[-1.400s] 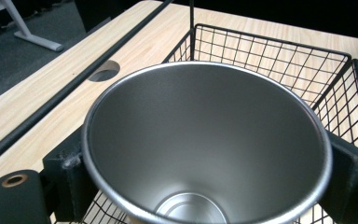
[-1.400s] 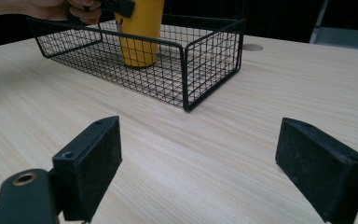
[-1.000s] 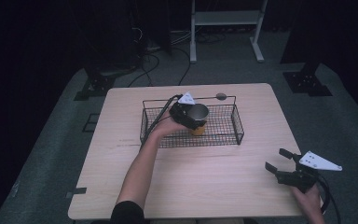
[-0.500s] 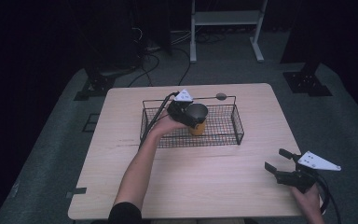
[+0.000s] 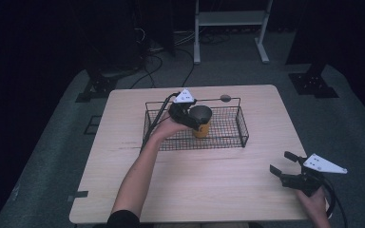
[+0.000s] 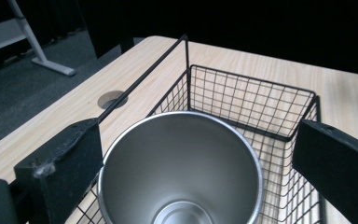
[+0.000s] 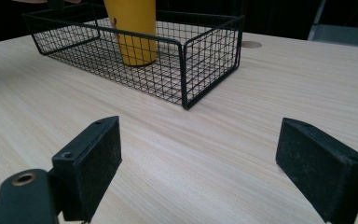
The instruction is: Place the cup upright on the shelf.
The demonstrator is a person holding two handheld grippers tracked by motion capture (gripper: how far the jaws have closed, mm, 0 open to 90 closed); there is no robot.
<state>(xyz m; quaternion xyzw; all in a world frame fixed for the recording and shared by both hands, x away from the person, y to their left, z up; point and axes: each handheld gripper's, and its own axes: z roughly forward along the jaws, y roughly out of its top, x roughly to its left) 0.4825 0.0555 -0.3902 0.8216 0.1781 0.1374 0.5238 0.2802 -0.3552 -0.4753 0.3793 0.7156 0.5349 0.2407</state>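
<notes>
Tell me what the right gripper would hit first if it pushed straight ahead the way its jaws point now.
Probably the near corner of the black wire basket. The right gripper hovers open above bare light wooden table, aimed at that corner; the yellow metal-lined cup stands inside beyond it. Depth is uncertain, so it might skim the tabletop first.

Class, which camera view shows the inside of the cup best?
The left gripper view: it looks straight down into the cup, showing its steel wall and base. The high view shows a small dark opening; the right gripper view shows the yellow outside through the wire basket.
</notes>
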